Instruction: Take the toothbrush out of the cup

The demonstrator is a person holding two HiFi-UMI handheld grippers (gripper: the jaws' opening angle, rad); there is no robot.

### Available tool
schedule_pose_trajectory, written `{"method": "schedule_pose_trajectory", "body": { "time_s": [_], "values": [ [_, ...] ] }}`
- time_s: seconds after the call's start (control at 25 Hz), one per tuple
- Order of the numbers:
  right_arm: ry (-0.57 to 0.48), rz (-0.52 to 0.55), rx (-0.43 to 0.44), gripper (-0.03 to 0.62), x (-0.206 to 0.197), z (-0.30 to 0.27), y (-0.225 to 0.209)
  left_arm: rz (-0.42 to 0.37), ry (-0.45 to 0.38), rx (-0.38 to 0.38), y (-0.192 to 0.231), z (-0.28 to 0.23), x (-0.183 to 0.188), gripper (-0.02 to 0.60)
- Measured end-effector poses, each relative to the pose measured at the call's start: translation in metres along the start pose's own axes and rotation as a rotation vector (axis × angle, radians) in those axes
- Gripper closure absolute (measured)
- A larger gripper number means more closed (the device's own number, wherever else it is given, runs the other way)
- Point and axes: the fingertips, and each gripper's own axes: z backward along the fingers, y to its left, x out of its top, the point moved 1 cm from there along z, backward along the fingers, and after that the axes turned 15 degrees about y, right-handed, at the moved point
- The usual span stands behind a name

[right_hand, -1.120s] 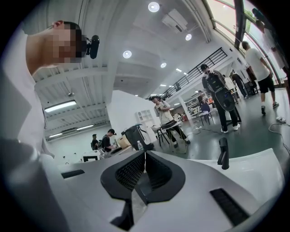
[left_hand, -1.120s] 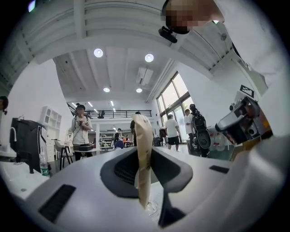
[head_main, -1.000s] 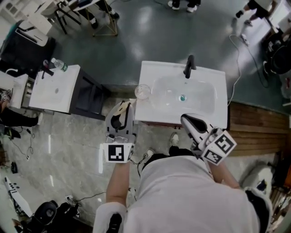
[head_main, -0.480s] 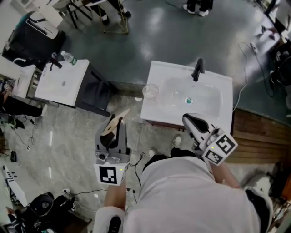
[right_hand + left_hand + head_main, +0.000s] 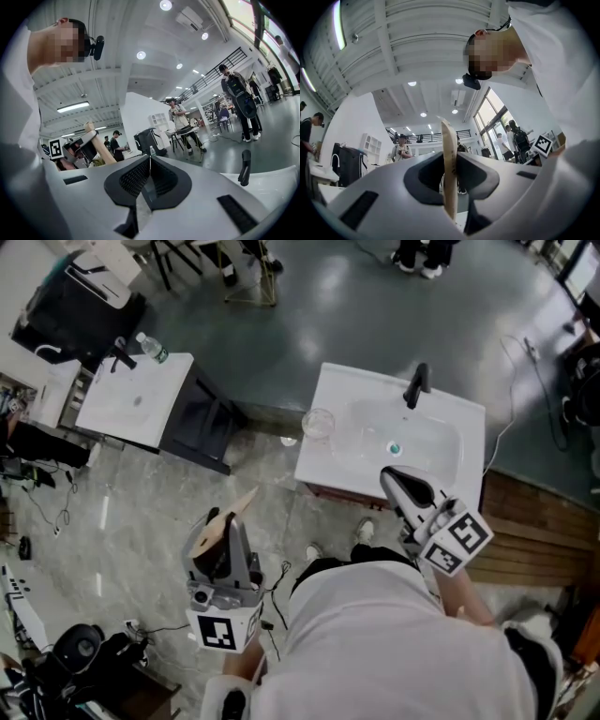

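Toothbrush (image 5: 449, 140) pinched in your left gripper (image 5: 217, 538), well apart from the cup (image 5: 318, 422) — your right gripper (image 5: 149, 165) has its jaws pressed together, empty

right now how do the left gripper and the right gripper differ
The left gripper grips the toothbrush between its jaws; the right gripper has its jaws shut on nothing. The left gripper is over the floor, clear of the sink; the right gripper is at the sink's front edge. Both are white with a marker cube.
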Motion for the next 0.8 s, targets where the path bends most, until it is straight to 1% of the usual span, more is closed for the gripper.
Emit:
{"method": "schedule_pose_trajectory", "body": {
  "time_s": [0.36,0.56,0.8],
  "values": [
    [0.035,0.070,0.012,0.562,-0.003,-0.011,0.020,0.012,-0.028,0.022,0.009,0.012,0.007,0.509],
    [0.026,0.076,-0.004,0.562,0.000,-0.010,0.024,0.009,-0.055,-0.005,0.009,0.012,0.011,0.509],
    [0.018,0.075,-0.025,0.562,0.002,-0.006,0.022,0.015,-0.042,-0.014,0.011,0.013,0.010,0.509]
  ]
}}
